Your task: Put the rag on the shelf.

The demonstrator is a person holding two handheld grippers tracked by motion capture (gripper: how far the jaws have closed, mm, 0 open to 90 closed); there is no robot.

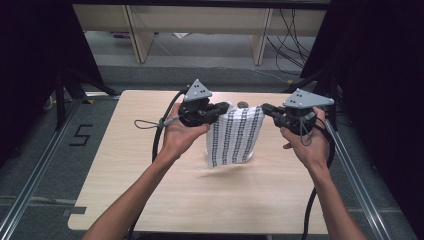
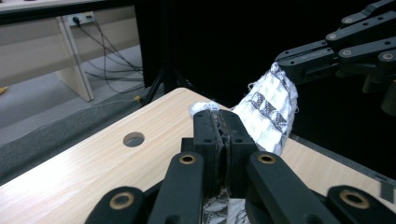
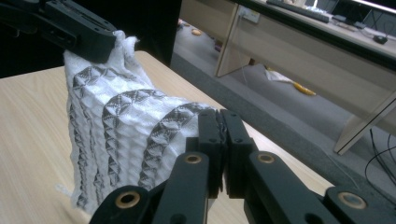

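Note:
A white cloth (image 1: 234, 135) with dark patterned stripes hangs above the wooden table (image 1: 150, 190), held by its two top corners. My left gripper (image 1: 223, 108) is shut on the cloth's left top corner; its jaws (image 2: 223, 122) pinch the fabric (image 2: 271, 109). My right gripper (image 1: 265, 108) is shut on the right top corner, and the cloth (image 3: 116, 135) drapes to the left of its jaws (image 3: 223, 122). The cloth's lower edge hangs just above the tabletop. The other gripper (image 3: 91, 39) pinches the far corner in the right gripper view.
A round hole (image 2: 133, 139) sits in the table near its far edge. Wooden furniture legs (image 1: 140, 35) and cables (image 1: 290, 35) lie on the floor beyond the table. Dark curtains stand on both sides.

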